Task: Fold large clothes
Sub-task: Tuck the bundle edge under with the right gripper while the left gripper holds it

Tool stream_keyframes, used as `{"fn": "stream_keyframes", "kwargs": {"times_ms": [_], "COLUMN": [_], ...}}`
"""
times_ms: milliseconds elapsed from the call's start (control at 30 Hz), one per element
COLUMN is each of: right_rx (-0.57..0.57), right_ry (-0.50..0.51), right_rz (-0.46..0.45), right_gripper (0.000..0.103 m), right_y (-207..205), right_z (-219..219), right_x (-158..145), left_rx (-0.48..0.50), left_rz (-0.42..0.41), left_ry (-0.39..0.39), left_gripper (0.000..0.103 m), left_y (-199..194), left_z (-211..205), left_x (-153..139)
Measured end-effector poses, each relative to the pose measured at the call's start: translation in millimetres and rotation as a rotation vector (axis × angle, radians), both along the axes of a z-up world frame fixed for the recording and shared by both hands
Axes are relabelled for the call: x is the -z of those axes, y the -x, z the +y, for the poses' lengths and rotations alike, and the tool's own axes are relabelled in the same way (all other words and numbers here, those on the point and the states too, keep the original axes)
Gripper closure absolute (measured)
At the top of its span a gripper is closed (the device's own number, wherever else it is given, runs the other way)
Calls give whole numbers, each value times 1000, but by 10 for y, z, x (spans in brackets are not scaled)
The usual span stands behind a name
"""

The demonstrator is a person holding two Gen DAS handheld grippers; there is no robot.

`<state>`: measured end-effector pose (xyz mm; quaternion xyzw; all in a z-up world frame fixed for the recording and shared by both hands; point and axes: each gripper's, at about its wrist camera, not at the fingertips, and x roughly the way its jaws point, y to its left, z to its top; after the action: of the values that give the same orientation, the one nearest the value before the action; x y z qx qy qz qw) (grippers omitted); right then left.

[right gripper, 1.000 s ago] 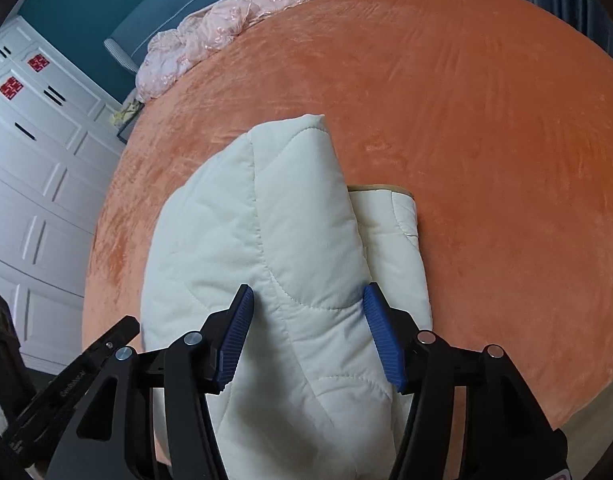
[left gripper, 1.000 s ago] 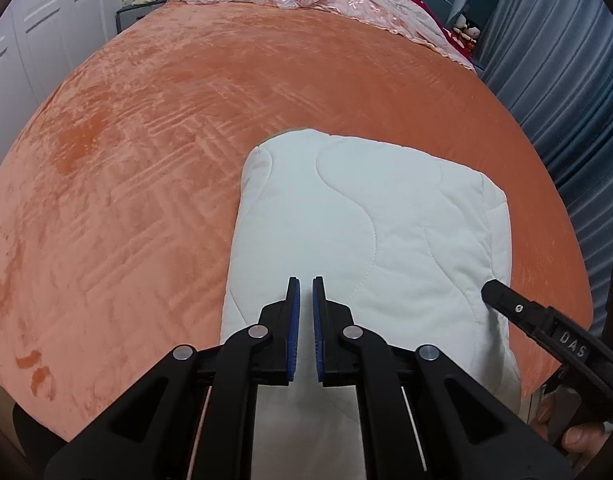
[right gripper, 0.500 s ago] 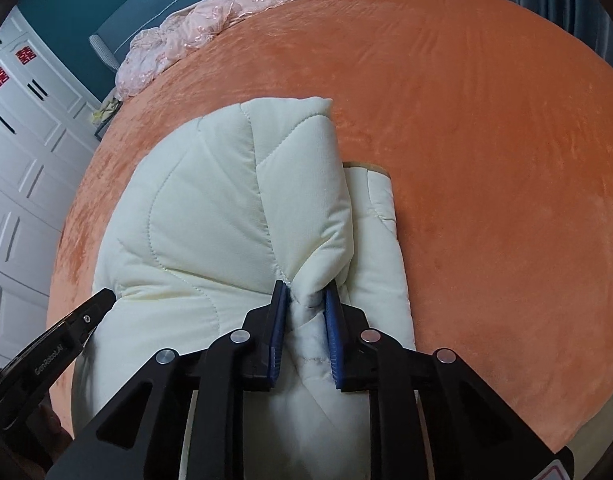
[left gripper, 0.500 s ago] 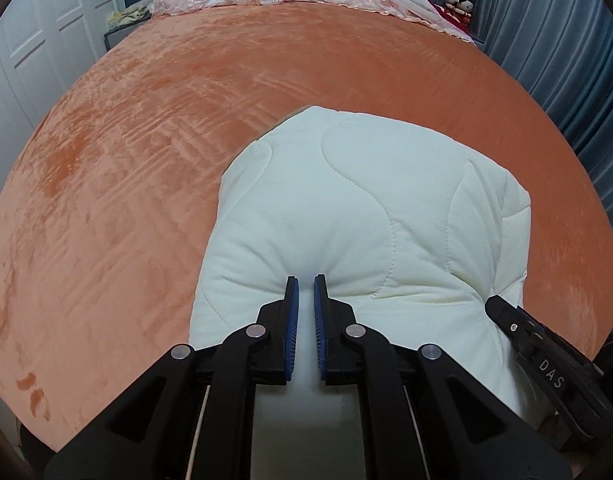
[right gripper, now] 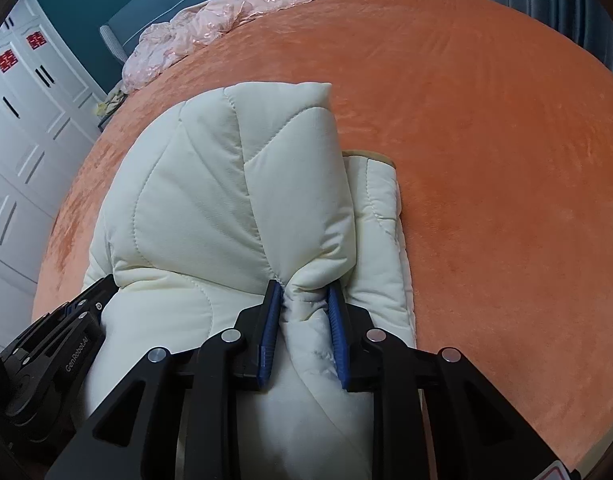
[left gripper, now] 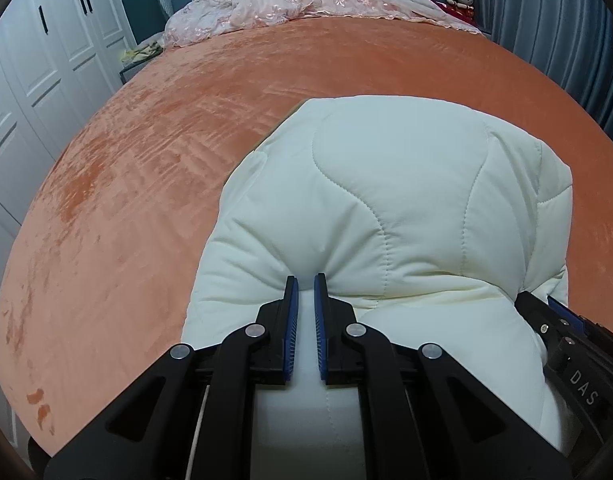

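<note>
My right gripper [right gripper: 302, 298] has gone from wide to pinching the cream quilted coat [left gripper: 406, 200], jaws now easing slightly; my left gripper [left gripper: 305, 294] stays pressed nearly together on its near edge. The coat bulges on the orange bed [left gripper: 146, 168], ready to fold forward.

A cream quilted padded coat [left gripper: 390, 208] lies folded on the bed. Its near edge is bunched upward.

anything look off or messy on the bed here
Nothing looks damaged or spilled. The cream padded coat sits puffed up and bunched where both grippers pinch it, and a pink lacy cover lies crumpled at the head of the orange bedspread.
</note>
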<state>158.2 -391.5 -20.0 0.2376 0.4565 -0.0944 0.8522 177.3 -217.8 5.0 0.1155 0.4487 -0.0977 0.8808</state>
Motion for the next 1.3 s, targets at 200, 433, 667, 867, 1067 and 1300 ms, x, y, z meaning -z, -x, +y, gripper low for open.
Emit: {"fn": "stream_keyframes", "kwargs": {"times_ms": [200, 433, 667, 867, 1067, 1300], "right_rx": [19, 113, 134, 174, 160, 142], "right_ry": [-96, -159, -270, -80, -87, -63], "right_rz": [-29, -129, -24, -67, -21, -24], "right_gripper": [79, 51, 74, 93, 91, 87], "right_y": [83, 24, -645, -514, -513, -535], "right_z": [-140, -376, -448, -392, -480, -414], "right_x": [-42, -730, -404, -393, -87, 46], "left_rx": [12, -2, -141, -138, -107, -112], "left_rz": [-13, 112, 165, 243, 179, 109], "left_ry": [19, 205, 270, 276, 150, 82], "left_gripper": [96, 62, 63, 62, 62, 61], "left_y": [5, -303, -945, -965, -872, -837], "left_z": [45, 451, 629, 434, 112, 45], "left_x": [-39, -507, -618, -303, -152, 65]}}
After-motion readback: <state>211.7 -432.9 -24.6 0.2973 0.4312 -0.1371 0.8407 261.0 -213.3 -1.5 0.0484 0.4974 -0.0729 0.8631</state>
